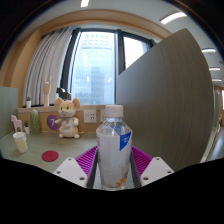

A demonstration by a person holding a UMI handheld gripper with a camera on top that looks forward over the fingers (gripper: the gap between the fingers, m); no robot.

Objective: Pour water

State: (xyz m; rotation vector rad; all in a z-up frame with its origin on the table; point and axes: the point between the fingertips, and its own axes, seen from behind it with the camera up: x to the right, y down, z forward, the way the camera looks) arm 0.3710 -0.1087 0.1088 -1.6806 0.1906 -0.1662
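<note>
A clear plastic water bottle (113, 148) with a white cap and a blue-and-white label stands upright between my gripper's fingers. My gripper (113, 165) is shut on the bottle: both purple pads (86, 158) press on its lower body from either side. The bottle is held above the table (30, 158), level with the view. No cup or other vessel for the water is clearly in view.
A plush mouse toy (67, 116) sits on the table's far side by the window. A pale cup (20, 141) and small bottles (35, 121) stand at the left. A red round thing (50, 156) lies on the table. A large grey panel (175, 95) rises at the right.
</note>
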